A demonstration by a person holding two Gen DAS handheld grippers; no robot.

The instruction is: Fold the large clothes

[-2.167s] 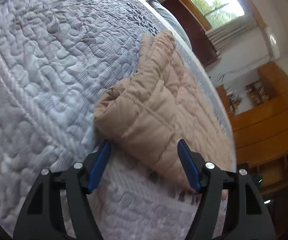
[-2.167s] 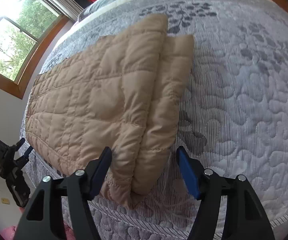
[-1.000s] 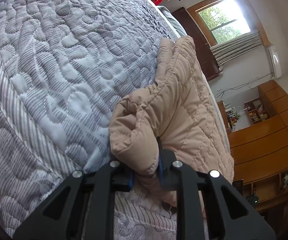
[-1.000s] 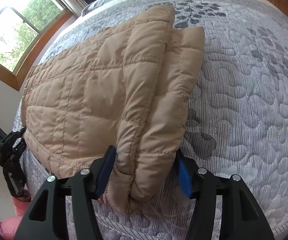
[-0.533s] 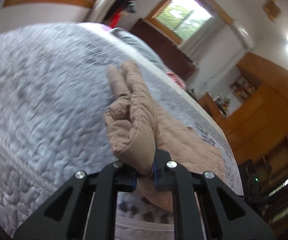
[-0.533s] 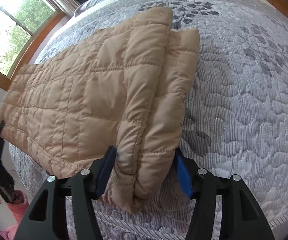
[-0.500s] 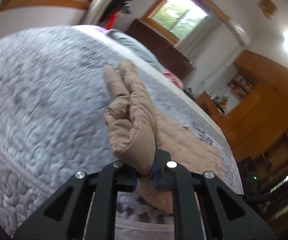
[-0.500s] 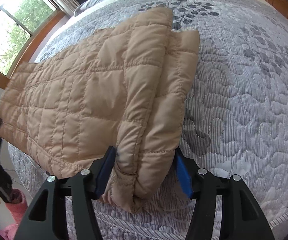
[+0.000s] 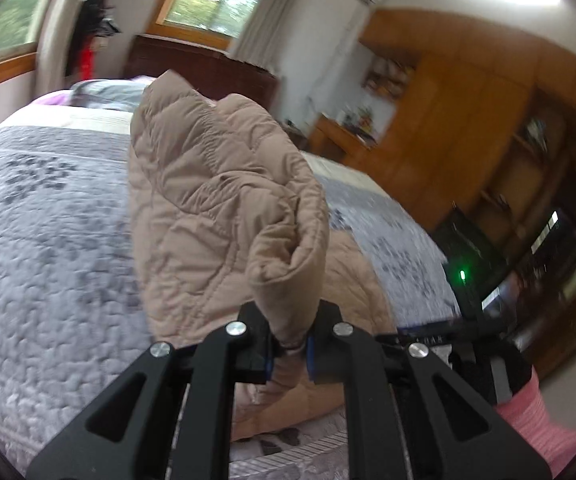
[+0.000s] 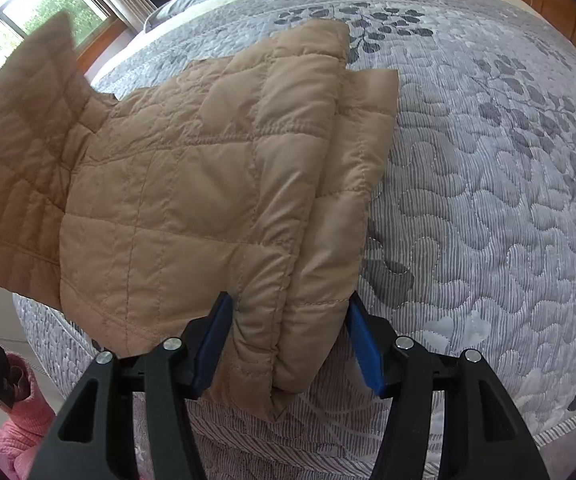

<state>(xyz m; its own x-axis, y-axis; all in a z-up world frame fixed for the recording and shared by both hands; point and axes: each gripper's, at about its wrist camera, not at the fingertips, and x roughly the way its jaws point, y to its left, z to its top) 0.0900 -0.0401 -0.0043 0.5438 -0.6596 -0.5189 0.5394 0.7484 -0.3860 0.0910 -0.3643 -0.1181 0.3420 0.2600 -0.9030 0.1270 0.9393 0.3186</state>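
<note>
A tan quilted puffer jacket point(image 10: 207, 184) lies on the grey quilted bed point(image 10: 488, 200). My left gripper point(image 9: 288, 354) is shut on one end of the jacket point(image 9: 215, 216) and holds it lifted above the bed. That raised end shows at the left of the right wrist view point(image 10: 19, 140). My right gripper point(image 10: 288, 344) sits around the thick folded edge near the bed's front edge. Its blue pads point(image 10: 362, 344) press both sides of the fold, which rests on the bed.
Wooden cabinets and shelves point(image 9: 468, 128) line the room's far side. A dark headboard point(image 9: 199, 68) and windows point(image 9: 215, 4) stand behind the bed. A pink sleeve point(image 9: 536, 420) shows at lower right. The bed's front edge point(image 10: 548, 432) runs below my right gripper.
My left gripper has lifted its end of the jacket higher and swung it up over the bed. My right gripper has stayed on the folded edge.
</note>
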